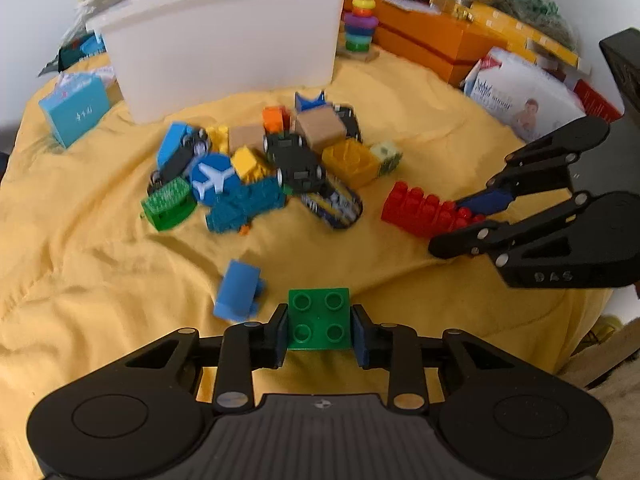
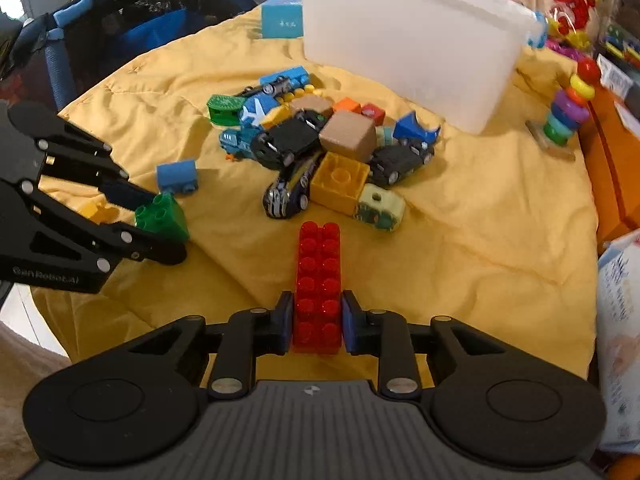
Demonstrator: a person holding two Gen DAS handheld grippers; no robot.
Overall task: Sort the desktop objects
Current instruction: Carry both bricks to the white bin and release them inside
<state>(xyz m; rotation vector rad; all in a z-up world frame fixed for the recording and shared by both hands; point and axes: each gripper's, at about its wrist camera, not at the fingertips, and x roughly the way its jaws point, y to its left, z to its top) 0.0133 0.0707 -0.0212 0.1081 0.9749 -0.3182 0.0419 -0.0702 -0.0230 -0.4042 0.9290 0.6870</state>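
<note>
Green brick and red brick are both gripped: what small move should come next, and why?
Probably carry the green brick in the left gripper toward the white bin; the right gripper holds the red brick, and the bin stands beyond the pile.

L fingers (image 1: pixel 281 332): square brick (image 1: pixel 319 319) btwn them. Small block (image 1: pixel 239 291) just ahead-left, on the cloth (image 1: pixel 100 240). Toy pile (image 1: pixel 256 160) further ahead, bin (image 1: pixel 224 40) behind pile, ring stack (image 1: pixel 360 20) right of bin. R fingers (image 2: pixel 285 322): long brick (image 2: pixel 318 280) btwn them, pointing ahead at pile. Small box (image 2: pixel 282 16) left of bin. Cartons (image 1: pixel 460 40) far right.
</note>
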